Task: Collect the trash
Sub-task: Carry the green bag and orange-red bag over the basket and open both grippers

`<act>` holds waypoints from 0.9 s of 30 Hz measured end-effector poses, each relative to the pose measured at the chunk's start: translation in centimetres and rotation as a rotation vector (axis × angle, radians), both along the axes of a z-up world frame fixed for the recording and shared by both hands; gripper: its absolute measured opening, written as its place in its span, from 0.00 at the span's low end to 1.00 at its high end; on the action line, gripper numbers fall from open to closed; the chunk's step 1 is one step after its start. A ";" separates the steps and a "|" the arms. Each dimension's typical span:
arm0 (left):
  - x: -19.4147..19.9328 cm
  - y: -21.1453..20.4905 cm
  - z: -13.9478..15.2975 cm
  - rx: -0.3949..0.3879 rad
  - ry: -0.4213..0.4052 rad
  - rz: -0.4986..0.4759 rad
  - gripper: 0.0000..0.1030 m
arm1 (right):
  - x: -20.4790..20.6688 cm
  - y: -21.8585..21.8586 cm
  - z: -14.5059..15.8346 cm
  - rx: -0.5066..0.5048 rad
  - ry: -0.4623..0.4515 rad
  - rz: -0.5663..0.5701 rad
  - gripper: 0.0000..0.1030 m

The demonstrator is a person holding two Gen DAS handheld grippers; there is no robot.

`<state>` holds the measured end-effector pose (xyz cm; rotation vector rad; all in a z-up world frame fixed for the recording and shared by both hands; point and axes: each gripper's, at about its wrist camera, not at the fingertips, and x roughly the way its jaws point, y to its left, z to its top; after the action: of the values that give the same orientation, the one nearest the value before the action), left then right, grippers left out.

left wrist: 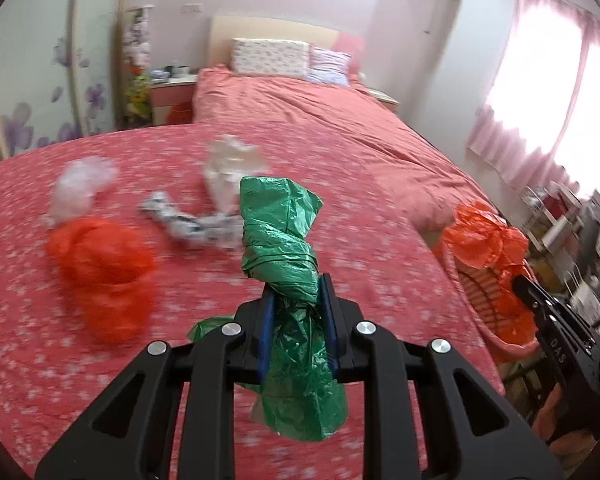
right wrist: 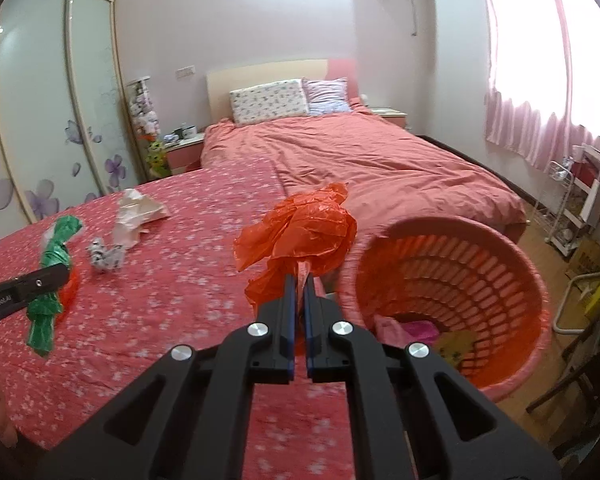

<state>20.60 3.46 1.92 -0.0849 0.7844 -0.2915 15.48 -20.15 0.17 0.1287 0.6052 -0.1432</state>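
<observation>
My left gripper (left wrist: pixel 296 292) is shut on a twisted green plastic bag (left wrist: pixel 280 232) and holds it above the pink floral bedspread (left wrist: pixel 40 360). My right gripper (right wrist: pixel 299 280) is shut on a crumpled orange plastic bag (right wrist: pixel 300 232), just left of the pink slotted basket (right wrist: pixel 512 252). The basket (left wrist: pixel 476 284) also shows at the right in the left wrist view, with the right gripper (left wrist: pixel 518 280) and its orange bag (left wrist: pixel 480 236) over it. On the bedspread lie another orange bag (left wrist: pixel 100 264), a clear bag (left wrist: pixel 232 164), a white crumpled wad (left wrist: pixel 82 184) and a black-and-white paper twist (left wrist: pixel 188 224).
The basket holds pink and yellow scraps (right wrist: pixel 420 330) and stands on the floor at the bed's right side. A larger bed (right wrist: pixel 360 160) with pillows lies beyond. A wardrobe (right wrist: pixel 40 100) stands at left, shelves and boxes (right wrist: pixel 580 208) at right under the curtained window.
</observation>
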 end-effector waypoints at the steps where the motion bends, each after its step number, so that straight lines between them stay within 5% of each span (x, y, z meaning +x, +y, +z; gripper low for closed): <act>1: 0.1 -0.7 -0.1 -0.002 0.001 -0.018 0.21 | -0.2 -0.4 0.0 0.000 -0.001 -0.010 0.05; 27: 0.9 -17.8 -1.9 -0.064 0.044 -0.399 0.21 | -2.6 -12.3 -2.5 0.047 0.000 -0.245 0.05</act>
<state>21.47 -14.34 -0.03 0.0063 0.8328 -0.6950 12.83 -32.46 -2.29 0.2487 0.5915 -0.3660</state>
